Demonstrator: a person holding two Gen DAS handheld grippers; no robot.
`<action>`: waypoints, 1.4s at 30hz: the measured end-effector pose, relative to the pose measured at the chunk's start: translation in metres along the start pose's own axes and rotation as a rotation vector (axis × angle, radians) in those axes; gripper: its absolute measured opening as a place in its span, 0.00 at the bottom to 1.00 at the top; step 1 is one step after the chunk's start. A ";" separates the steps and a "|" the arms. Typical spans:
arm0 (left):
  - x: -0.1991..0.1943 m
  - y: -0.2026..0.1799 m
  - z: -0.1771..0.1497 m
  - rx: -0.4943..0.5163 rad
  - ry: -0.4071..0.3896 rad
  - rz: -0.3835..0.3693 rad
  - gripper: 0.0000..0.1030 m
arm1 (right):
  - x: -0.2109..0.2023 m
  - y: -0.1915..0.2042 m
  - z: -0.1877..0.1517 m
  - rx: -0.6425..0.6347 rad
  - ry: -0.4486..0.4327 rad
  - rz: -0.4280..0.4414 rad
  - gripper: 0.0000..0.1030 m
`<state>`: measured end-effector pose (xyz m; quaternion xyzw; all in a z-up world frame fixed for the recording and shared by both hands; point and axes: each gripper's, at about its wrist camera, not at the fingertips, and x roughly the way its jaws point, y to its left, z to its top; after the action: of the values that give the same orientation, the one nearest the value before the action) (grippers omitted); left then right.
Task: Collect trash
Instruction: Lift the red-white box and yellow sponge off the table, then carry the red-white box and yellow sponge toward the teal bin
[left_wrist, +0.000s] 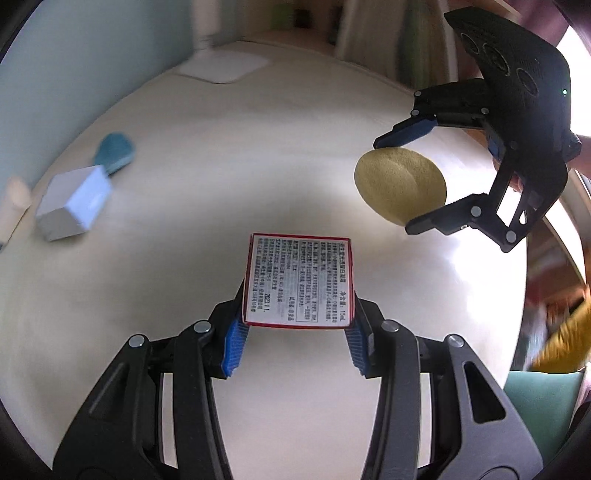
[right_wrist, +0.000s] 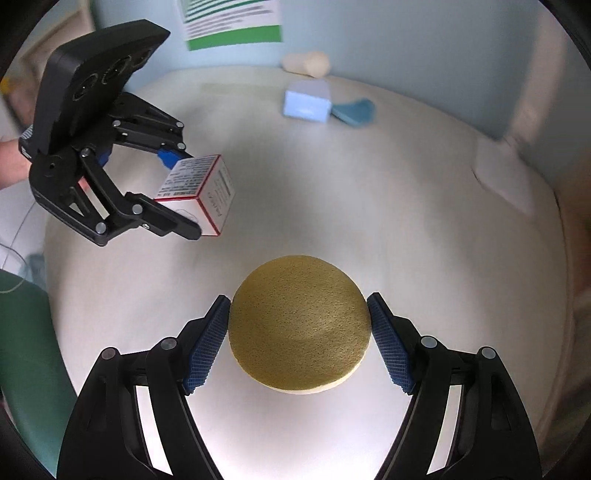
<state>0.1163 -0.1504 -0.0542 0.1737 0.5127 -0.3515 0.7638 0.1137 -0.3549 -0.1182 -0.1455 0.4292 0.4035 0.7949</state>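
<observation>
A: What sits closest in the left wrist view?

B: The left gripper (left_wrist: 295, 332) rises from six o'clock, its blue pads clamped on the two sides of a small carton (left_wrist: 299, 280). The carton is white with a red border and dense printed text, and it is held above the round white table (left_wrist: 258, 166).

A: And in the right wrist view?

B: The right gripper (right_wrist: 298, 339) also enters from six o'clock. Its blue pads press on opposite edges of a round yellow sponge (right_wrist: 299, 328), a domed disc with a paler underside, lifted off the tabletop.

A: Can each tool see the other?

B: Yes. From the left camera, the right gripper and the sponge appear at about two o'clock. From the right camera, the left gripper with the carton is at ten o'clock, a person's hand (right_wrist: 11, 162) behind it at the edge.

A: What lies farther out?

B: On the table, a pale blue box (left_wrist: 75, 203) rests at nine o'clock in the left view, with a teal object (left_wrist: 114, 151) just behind it, both blurred. A white flat pad (left_wrist: 225, 66) lies near the far rim at twelve o'clock. A poster with green bands (right_wrist: 232, 18) hangs on the wall in the right view.
</observation>
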 end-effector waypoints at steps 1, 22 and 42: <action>0.001 -0.006 -0.003 0.022 0.005 -0.013 0.42 | -0.003 0.005 -0.007 0.027 -0.001 -0.014 0.73; 0.032 -0.244 0.015 0.514 0.071 -0.300 0.42 | -0.136 0.103 -0.228 0.543 -0.088 -0.285 0.73; 0.093 -0.454 -0.080 0.830 0.282 -0.469 0.42 | -0.165 0.227 -0.441 0.997 -0.086 -0.344 0.73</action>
<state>-0.2397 -0.4480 -0.1285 0.3890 0.4529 -0.6616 0.4537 -0.3598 -0.5514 -0.2200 0.1987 0.5058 0.0199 0.8392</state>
